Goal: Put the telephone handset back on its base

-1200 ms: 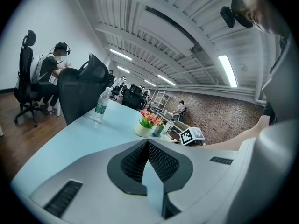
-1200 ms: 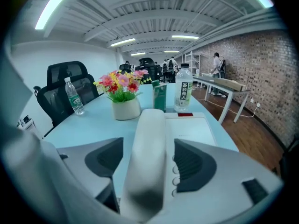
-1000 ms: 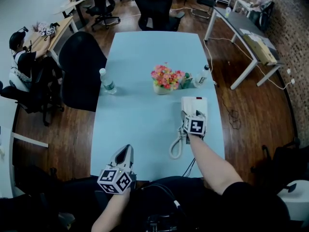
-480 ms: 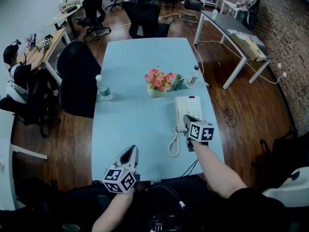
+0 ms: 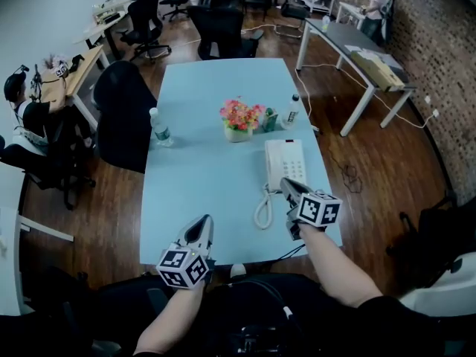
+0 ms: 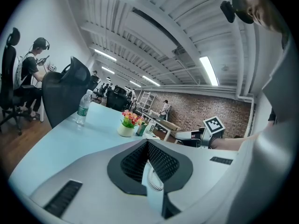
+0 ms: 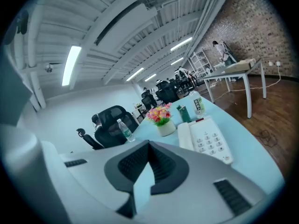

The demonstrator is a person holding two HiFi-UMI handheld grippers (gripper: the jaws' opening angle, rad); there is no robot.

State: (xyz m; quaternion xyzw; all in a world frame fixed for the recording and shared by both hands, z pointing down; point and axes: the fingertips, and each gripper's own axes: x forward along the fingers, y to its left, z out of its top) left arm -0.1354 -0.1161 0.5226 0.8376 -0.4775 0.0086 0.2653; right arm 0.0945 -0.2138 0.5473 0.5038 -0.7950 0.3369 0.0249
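The white telephone base [image 5: 289,162] lies on the pale blue table [image 5: 201,177], right of centre. Its handset [image 5: 272,163] rests along the base's left side, and the coiled cord [image 5: 262,208] loops toward the near edge. My right gripper [image 5: 287,186] hovers just short of the phone's near end, shut and empty. In the right gripper view the handset [image 7: 185,135] and the keypad of the base [image 7: 212,143] lie beyond the right gripper's [image 7: 149,144] tips. My left gripper [image 5: 201,227] is at the table's near edge, left of the cord, shut with nothing held.
A pot of flowers [image 5: 238,117], a small green box [image 5: 270,119] and a bottle [image 5: 291,111] stand behind the phone. Another water bottle [image 5: 159,128] is at the left edge. Black office chairs [image 5: 123,110] ring the table. A person [image 5: 22,103] sits far left.
My right gripper has drawn back from over the phone toward the table's near edge, leaving the handset on the base. The left gripper stays near the front edge.
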